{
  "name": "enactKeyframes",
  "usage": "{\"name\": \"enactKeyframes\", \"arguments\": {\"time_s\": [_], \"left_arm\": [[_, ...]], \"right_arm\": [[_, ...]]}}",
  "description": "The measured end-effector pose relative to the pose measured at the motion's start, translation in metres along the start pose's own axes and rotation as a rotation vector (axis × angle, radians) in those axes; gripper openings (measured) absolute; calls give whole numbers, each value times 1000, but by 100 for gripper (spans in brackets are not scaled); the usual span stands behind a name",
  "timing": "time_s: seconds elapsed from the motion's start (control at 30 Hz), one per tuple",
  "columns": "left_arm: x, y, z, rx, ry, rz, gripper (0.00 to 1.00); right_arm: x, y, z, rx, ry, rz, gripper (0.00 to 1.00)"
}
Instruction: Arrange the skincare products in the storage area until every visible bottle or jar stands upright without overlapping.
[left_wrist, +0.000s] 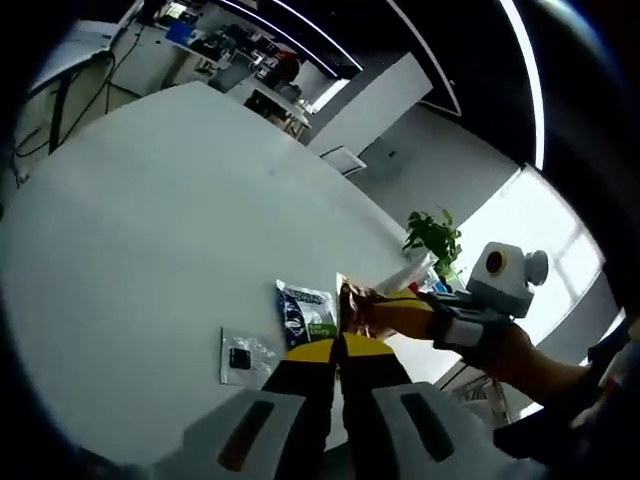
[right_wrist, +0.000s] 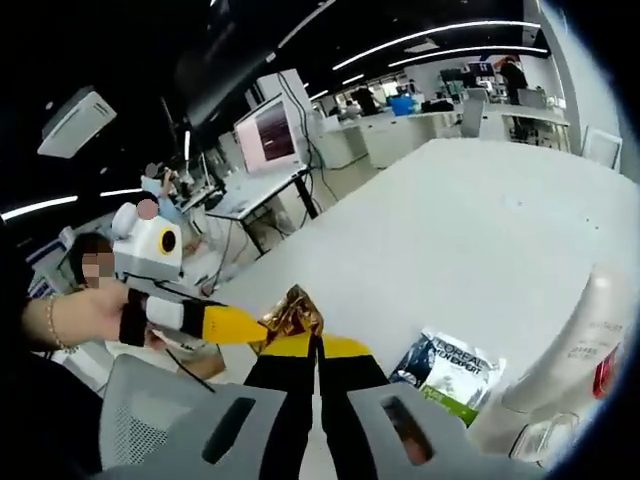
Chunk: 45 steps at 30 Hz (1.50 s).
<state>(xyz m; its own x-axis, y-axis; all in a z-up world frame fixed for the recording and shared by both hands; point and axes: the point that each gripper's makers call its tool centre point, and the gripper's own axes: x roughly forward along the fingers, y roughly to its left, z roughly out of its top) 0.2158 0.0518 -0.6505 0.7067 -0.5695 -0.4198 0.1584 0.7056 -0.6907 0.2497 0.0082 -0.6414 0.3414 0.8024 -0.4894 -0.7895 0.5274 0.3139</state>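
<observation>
Sachets lie on the white worktop (left_wrist: 150, 230) in the left gripper view: a blue-and-green sachet (left_wrist: 306, 316) at about 6 o'clock and a clear packet (left_wrist: 243, 357) at its 7 o'clock, with a potted plant (left_wrist: 435, 238) out at 3 o'clock. The left claw (left_wrist: 337, 345) is clenched, jaws together, tips touching a gold foil packet (left_wrist: 352, 301); the right claw (left_wrist: 372, 312) reaches in from 4 o'clock and meets the same foil.

In the right gripper view the right claw (right_wrist: 316, 345) is pinched shut on the gold foil packet (right_wrist: 293, 314), with the left claw (right_wrist: 262, 330) gripping it from 9 o'clock. The blue-and-green sachet (right_wrist: 448, 373) lies at 4 o'clock, just beside a white bottle (right_wrist: 570, 350) near the edge.
</observation>
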Motion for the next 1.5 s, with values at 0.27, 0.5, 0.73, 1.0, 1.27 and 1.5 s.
{"name": "enactKeyframes", "arguments": {"time_s": [0.27,0.5,0.73,1.0,1.27,1.5], "left_arm": [[8,10,2,-39,-5,36,6],[23,20,10,-32,15,56,6],[35,33,14,-36,33,76,6],[50,51,13,-39,62,101,6],[64,64,10,-43,86,119,6],[74,75,3,-37,123,141,6]], "right_arm": [[12,-13,3,-61,18,-56,1],[27,-31,3,-115,29,-104,1],[41,-43,1,-130,40,-130,1],[56,-56,-8,-158,67,-159,1],[72,-73,-16,-170,103,-175,2],[82,-82,-28,-171,138,-177,2]]}}
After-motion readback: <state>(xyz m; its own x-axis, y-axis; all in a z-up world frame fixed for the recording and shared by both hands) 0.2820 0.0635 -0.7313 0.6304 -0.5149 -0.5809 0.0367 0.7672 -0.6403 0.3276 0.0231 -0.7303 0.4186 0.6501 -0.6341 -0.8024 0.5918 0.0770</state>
